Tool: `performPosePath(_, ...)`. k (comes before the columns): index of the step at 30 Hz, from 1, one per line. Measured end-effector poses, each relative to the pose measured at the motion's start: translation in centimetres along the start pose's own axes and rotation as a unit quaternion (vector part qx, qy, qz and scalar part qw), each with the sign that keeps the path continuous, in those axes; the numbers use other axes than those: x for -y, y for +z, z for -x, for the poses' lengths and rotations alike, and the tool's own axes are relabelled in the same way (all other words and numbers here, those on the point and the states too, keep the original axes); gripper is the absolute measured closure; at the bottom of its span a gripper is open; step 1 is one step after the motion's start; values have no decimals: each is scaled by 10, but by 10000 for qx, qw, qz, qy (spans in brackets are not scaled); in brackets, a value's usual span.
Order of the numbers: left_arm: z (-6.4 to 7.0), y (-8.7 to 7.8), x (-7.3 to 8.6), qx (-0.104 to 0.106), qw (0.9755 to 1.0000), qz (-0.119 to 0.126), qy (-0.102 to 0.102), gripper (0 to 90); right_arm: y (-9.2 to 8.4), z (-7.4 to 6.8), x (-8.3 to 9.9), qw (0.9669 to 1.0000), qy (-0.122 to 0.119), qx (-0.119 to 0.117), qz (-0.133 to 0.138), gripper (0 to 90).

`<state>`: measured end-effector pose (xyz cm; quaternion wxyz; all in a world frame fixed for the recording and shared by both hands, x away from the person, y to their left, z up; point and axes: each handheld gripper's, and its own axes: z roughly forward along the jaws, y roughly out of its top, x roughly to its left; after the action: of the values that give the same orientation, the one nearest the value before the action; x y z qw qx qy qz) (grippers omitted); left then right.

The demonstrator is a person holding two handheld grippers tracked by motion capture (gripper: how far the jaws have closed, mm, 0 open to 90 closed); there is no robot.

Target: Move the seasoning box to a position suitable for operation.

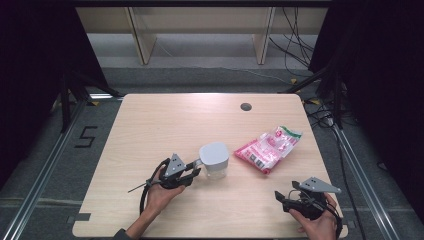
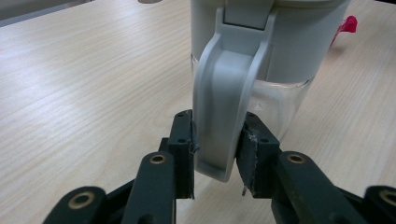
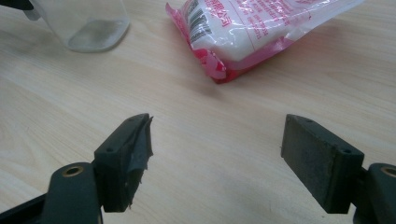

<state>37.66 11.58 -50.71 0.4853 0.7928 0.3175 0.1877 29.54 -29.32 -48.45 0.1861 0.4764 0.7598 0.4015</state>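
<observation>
A clear jug (image 1: 215, 161) with a grey lid and grey handle (image 2: 224, 112) stands near the middle of the wooden table (image 1: 165, 125). My left gripper (image 1: 192, 171) is shut on that handle, one black pad pressed to each side of it (image 2: 215, 149). To the right lies a pink and white plastic bag (image 1: 267, 147), which also shows ahead of my right gripper (image 3: 243, 32). My right gripper (image 1: 282, 196) rests near the table's front right corner, jaws wide open with nothing between them (image 3: 215, 144). The jug's clear base (image 3: 88, 23) appears at the top left of the right gripper view.
A round grey cable port (image 1: 245, 106) sits in the tabletop near its far edge. Wooden furniture legs (image 1: 145, 45) and cables (image 1: 295, 45) lie on the floor beyond the table. Bare tabletop spreads at the left and the far side.
</observation>
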Motion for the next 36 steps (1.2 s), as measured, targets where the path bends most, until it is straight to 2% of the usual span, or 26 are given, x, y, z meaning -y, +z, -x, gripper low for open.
performPosePath(1, -1, 0, 0, -92, 9999, -6, 55, 685, 0, 0, 0, 10000, 6, 2, -4, 254)
performPosePath(2, -1, 0, 0, -92, 9999, -6, 55, 686, 0, 0, 0, 10000, 9, -2, -11, 254)
performPosePath(5, -7, 0, -2, -27, 9999, -49, 125, 688, 1, 0, 0, 10000, -3, -11, -1, 254)
performPosePath(7, -8, 1, -2, 17, 9999, -44, 89, 689, 1, 1, 0, 10000, -65, 51, 5, 254)
performPosePath(8, -10, 1, -2, 5, 9999, -44, 94, 689, 0, -2, 1, 9999, 122, 5, -48, 254)
performPosePath(10, -11, 2, -2, 5, 10000, -27, 91, 691, 0, -2, 1, 9998, 170, -6, -66, 254)
performPosePath(11, -13, 2, -3, -6, 10000, -46, 55, 691, 0, -1, 1, 9999, 128, 2, -50, 253)
performPosePath(12, -14, 3, -4, -10, 9999, -56, 142, 691, 0, -1, 1, 9999, 128, -3, -44, 254)
performPosePath(14, -16, 4, -4, -19, 10000, -61, 69, 693, 1, -1, 1, 9999, 106, -8, -50, 254)
performPosePath(15, -17, 4, -5, -32, 9999, -79, 118, 694, 3, 2, 1, 10000, -36, 7, -36, 254)
performPosePath(16, -18, 4, -5, -39, 9999, -94, 119, 694, 3, 2, 1, 10000, -16, 33, -49, 254)
performPosePath(17, -20, 4, -6, -17, 9997, -93, 220, 694, 2, 3, 1, 10000, -39, -34, -22, 254)
performPosePath(18, -20, 4, -6, -17, 9997, -93, 220, 694, 2, 3, 1, 10000, -49, -36, -47, 254)
performPosePath(19, -20, 5, -5, 34, 10000, -82, 31, 693, 2, 4, 1, 10000, -54, -34, -34, 254)
performPosePath(22, -20, 4, -5, 37, 10000, -90, -15, 685, 2, 4, 1, 10000, -42, -43, -65, 253)
performPosePath(23, -22, 3, -6, 58, 9999, -98, 68, 680, 2, 4, 1, 10000, -42, -45, -64, 253)
performPosePath(24, -21, 2, -5, -16, 10000, -84, -32, 653, 1, 0, 2, 9998, 164, -28, -130, 254)
performPosePath(25, -22, 1, -6, -13, 10000, -69, 37, 625, 1, 1, 1, 9999, 109, -45, -124, 254)
performPosePath(28, -23, -6, -8, 107, 9996, -265, -10, 538, 2, 1, 2, 9999, 118, -60, -94, 253)
performPosePath(30, -22, -13, -9, 81, 9997, -221, -66, 477, 4, 4, 1, 9998, -96, -140, -44, 253)
performPosePath(31, -22, -17, -10, 131, 9996, -234, -52, 470, 4, 4, 1, 9999, -79, -138, -54, 253)
performPosePath(32, -21, -20, -11, 136, 9995, -289, 11, 456, 4, 4, 1, 9998, -187, -11, -13, 253)
performPosePath(33, -21, -23, -12, 133, 9995, -275, 27, 439, 3, 1, 2, 9999, 30, -85, -79, 253)
performPosePath(36, -21, -30, -15, 69, 9997, -227, 42, 381, 4, 1, 2, 10000, -43, -16, -64, 253)
